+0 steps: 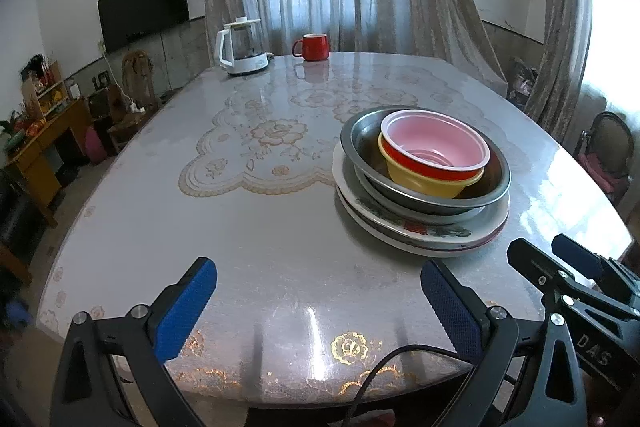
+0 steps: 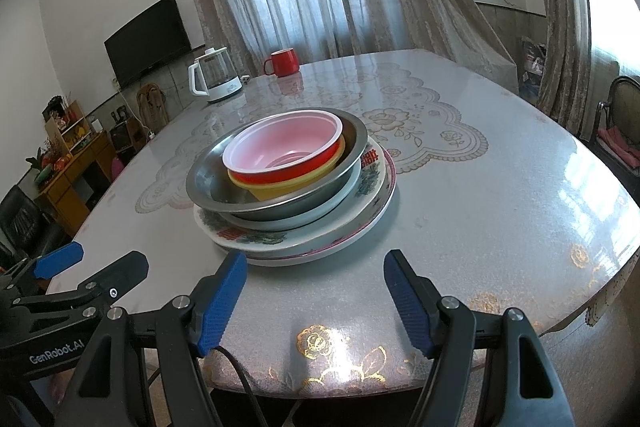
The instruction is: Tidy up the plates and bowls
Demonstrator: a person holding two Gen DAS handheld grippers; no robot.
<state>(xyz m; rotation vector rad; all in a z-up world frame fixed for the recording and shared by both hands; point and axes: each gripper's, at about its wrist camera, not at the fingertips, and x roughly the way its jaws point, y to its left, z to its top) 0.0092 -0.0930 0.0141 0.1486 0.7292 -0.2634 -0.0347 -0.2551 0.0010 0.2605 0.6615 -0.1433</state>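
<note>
At the bottom of the left wrist view, the left hand-held gripper (image 1: 318,303) is spread wide with nothing between its blue pads, poised over the near edge of the tabletop (image 1: 248,235). The right hand-held gripper (image 2: 314,291) fills the bottom of its own view the same way — jaws well apart, empty, above the gold flower print at the table's near rim.

Just beyond the right gripper's fingertips, in the centre of that view, sits the stack: two flowered plates (image 2: 372,195) at the base, a metal bowl (image 2: 208,179) on them, then a yellow bowl (image 2: 276,191) with a red bowl (image 2: 288,157), pink inside, nested on top. From the left gripper the same stack lies up and to the right of frame, off its line. The stack is round, so no long axis matters; the right gripper looks nearer and squarely aimed, and would likely be the one to reach any rim.

Farther back, at upper left, stand a white kettle (image 2: 214,77) and a red mug (image 2: 282,62).
</note>
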